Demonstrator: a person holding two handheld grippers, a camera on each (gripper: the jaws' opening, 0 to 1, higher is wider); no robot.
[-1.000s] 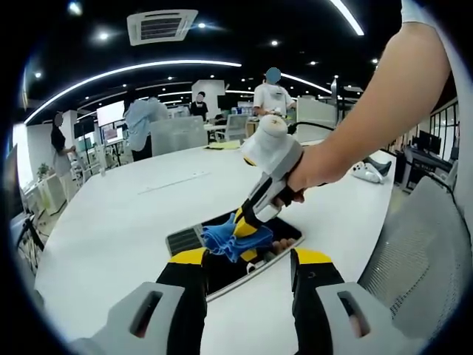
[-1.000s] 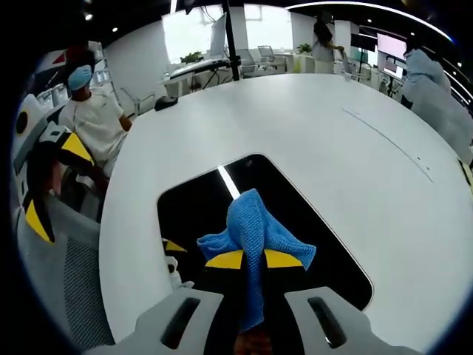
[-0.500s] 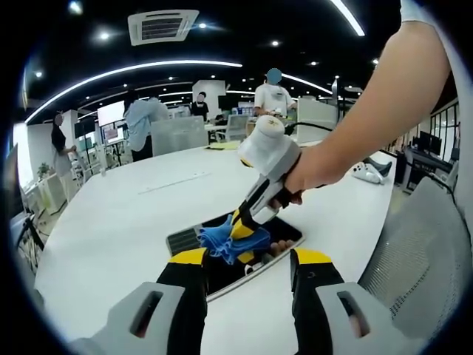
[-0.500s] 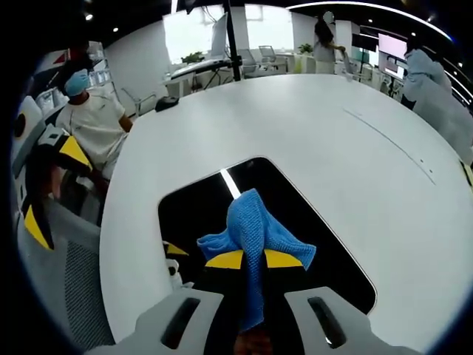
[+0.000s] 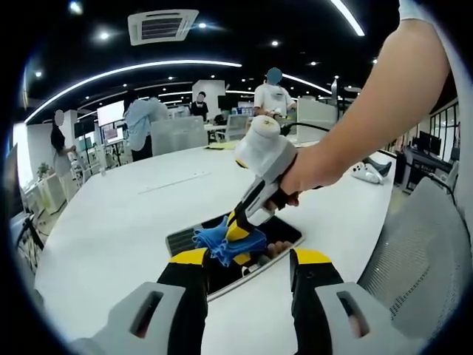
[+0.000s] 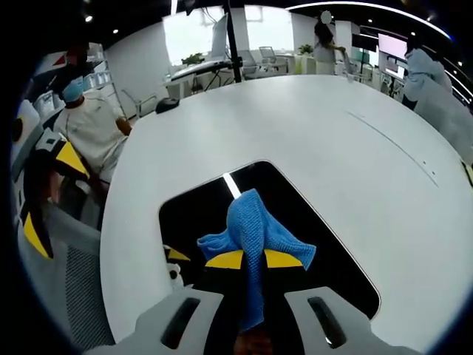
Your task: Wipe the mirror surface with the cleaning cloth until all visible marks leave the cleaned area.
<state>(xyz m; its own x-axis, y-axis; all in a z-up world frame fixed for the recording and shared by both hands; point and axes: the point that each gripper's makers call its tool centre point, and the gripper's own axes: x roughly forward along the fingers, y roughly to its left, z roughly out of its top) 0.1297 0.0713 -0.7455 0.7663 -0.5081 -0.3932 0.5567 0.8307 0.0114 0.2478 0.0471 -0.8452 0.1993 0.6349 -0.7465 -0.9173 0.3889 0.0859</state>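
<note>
— So where is the cleaning cloth (image 6: pixel 255 225) sitting?

— Pinched between the jaws of the right tongs (image 6: pixel 251 259), which are clamped on it; the blue folds bunch up past the yellow tips and press down on the mirror (image 6: pixel 310 229). In the left gripper view the same cloth (image 5: pixel 220 242) shows as a blue wad under the right tongs (image 5: pixel 235 238), held in a person's hand (image 5: pixel 292 181) above the dark glass.

— And the mirror itself?

— It lies flat on the white desk (image 6: pixel 310 133), a dark rounded slab reflecting a ceiling light strip. In the left gripper view the mirror (image 5: pixel 284 235) sits just beyond the left tongs (image 5: pixel 247 262), near the desk (image 5: pixel 111 222) edge closest to the camera.

— What about the left tongs?

— Their jaws stand apart with nothing between them, hovering short of the mirror's near edge.

— Any containers?

— None that I can make out on the desk.
</note>
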